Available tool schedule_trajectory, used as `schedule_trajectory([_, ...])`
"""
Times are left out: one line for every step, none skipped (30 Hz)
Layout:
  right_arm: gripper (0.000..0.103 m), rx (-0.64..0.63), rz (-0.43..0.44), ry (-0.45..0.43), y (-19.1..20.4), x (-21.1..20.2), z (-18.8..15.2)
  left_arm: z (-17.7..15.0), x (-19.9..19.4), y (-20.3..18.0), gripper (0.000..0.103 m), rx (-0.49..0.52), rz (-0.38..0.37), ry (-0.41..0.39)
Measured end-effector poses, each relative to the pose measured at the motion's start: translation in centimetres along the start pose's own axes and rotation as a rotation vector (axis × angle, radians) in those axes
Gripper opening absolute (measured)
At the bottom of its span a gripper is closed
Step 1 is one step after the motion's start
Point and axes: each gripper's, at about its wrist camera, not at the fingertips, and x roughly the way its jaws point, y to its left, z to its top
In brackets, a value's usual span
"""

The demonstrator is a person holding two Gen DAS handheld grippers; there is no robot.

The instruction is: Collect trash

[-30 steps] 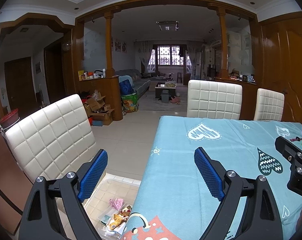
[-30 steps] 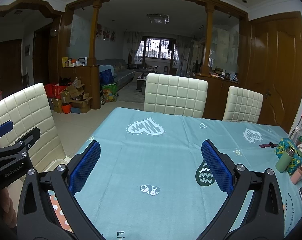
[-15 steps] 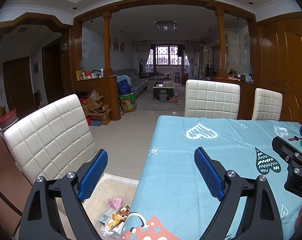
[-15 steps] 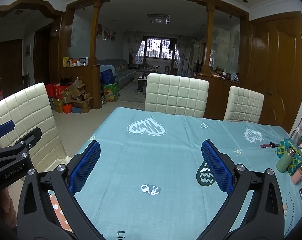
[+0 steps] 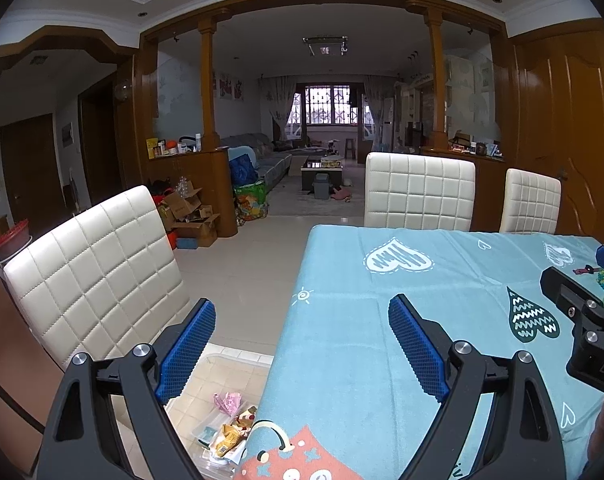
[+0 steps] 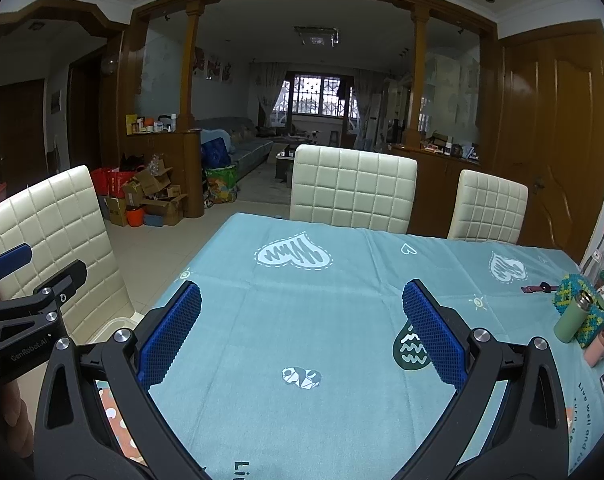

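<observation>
My left gripper (image 5: 302, 344) hangs wide open with nothing between its blue pads, over the near corner of the teal heart-print tablecloth (image 5: 442, 280). My right gripper (image 6: 302, 332) is spread just as wide and bare above the same cloth. Just below the table edge, a clear plastic bin (image 5: 237, 360) on the floor holds crumpled wrappers (image 5: 231, 420). Beyond stand cream quilted chairs (image 5: 420, 192).

The left claw (image 5: 302, 344) and the right claw (image 6: 302, 332) are held side by side, both spread wide with nothing in them.
</observation>
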Motion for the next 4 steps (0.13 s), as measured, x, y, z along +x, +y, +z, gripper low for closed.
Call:
schedule_trajectory([0.1, -0.001, -0.001, -0.001, -0.03, -0.01, 0.01, -0.02, 0.02, -0.05, 0.086, 0.002, 0.0, 0.0])
schedule_trajectory([0.1, -0.001, -0.001, 0.0, -0.03, -0.01, 0.01, -0.03, 0.06, -0.1, 0.086, 0.003, -0.001, 0.0])
schedule_trajectory([0.1, -0.003, -0.001, 0.0, 0.04, -0.01, 0.03, -0.03, 0.08, -0.12, 0.086, 0.003, -0.002, 0.0])
schedule_trajectory([0.1, -0.003, -0.001, 0.0, 0.04, -0.01, 0.03, -0.06, 0.1, -0.17, 0.086, 0.004, -0.002, 0.0])
